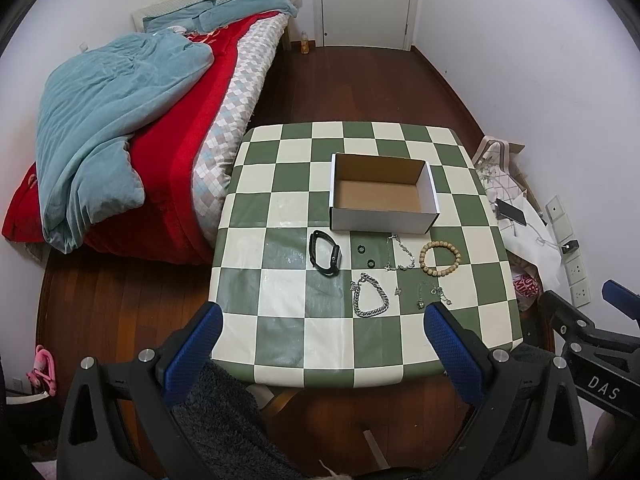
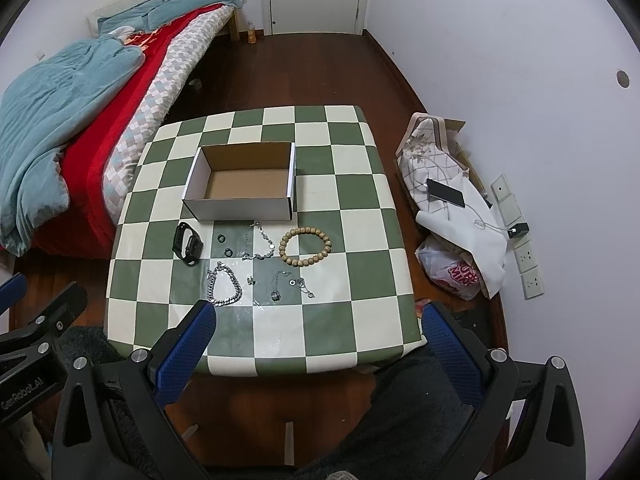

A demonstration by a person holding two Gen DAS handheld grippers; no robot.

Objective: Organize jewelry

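An open, empty cardboard box stands on a green-and-cream checkered table. In front of it lie a black smart band, two small black rings, a thin silver chain, a wooden bead bracelet, a chunky silver chain bracelet and a small pendant chain. My left gripper and right gripper are both open and empty, held above the table's near edge.
A bed with red and teal bedding stands left of the table. Bags, a phone and wall sockets sit on the floor at the right. A closed door is at the back.
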